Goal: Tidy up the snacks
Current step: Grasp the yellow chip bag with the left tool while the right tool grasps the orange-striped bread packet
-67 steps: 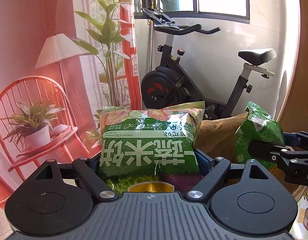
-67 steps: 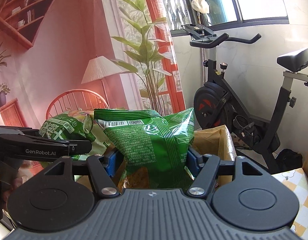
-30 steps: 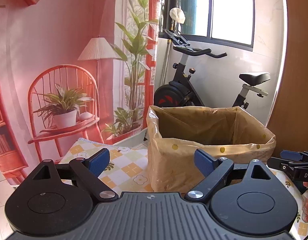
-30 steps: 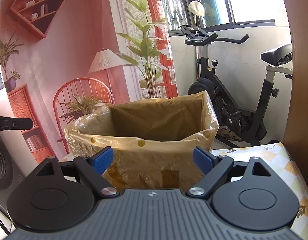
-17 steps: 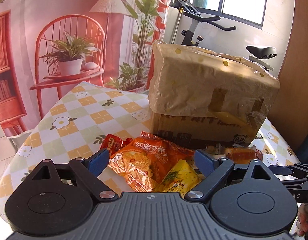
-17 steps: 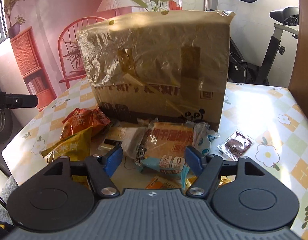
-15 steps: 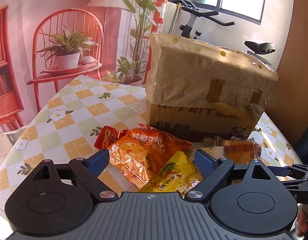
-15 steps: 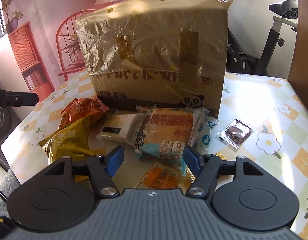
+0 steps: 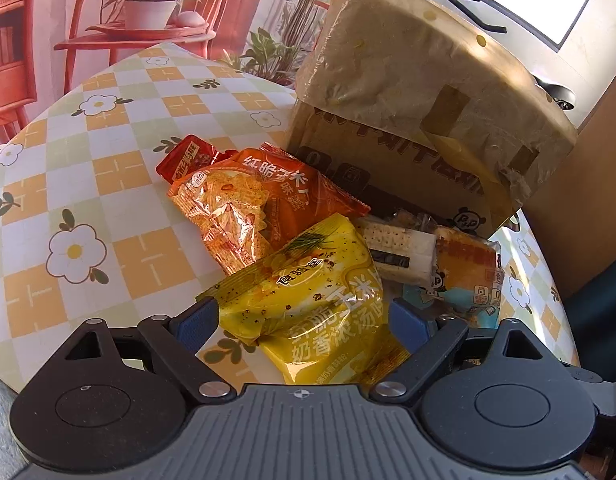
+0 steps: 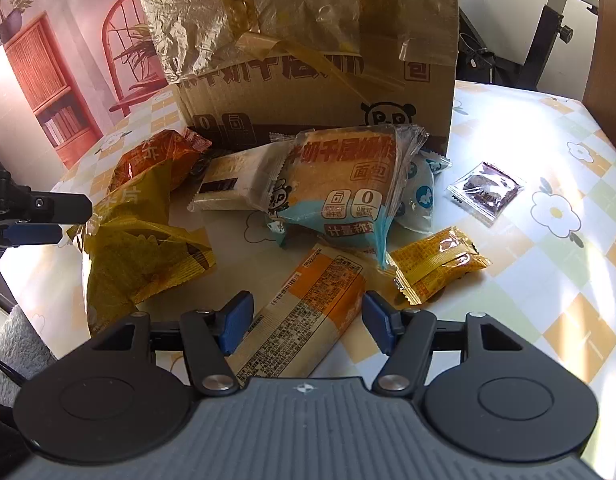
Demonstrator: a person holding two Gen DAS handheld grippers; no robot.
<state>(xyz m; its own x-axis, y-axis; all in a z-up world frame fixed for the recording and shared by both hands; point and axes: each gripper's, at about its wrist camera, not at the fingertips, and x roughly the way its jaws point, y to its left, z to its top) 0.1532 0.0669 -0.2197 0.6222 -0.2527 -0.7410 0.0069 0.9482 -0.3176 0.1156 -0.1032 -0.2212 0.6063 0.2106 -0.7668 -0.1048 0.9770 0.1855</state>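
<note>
A cardboard box (image 10: pixel 308 76) lined with a tan plastic bag is standing at the back of the table (image 9: pixel 107 184); from this low angle nothing can be seen of what it is holding. The snacks are lying loose in front of it: an orange chip bag (image 9: pixel 263 196) over a small red sachet (image 9: pixel 183 156), a yellow chip bag (image 9: pixel 308 300), a cracker pack (image 10: pixel 231 182), a wrapped bread (image 10: pixel 344 184), a long orange-and-cream packet (image 10: pixel 303 312), a small yellow packet (image 10: pixel 440 264) and a dark sachet (image 10: pixel 486 192) sitting apart to the right.

The left gripper (image 9: pixel 303 318) is spreading wide around the yellow chip bag, its pads not pressing on it. The right gripper (image 10: pixel 305 316) has just been closing and is now standing half open, straddling the long packet, with gaps showing on both sides.

The table is wearing a checked cloth with flowers. Behind it, a pink backdrop is showing a red chair (image 9: pixel 147 12) with a potted plant, and an exercise bike (image 10: pixel 556 28) is standing by the wall.
</note>
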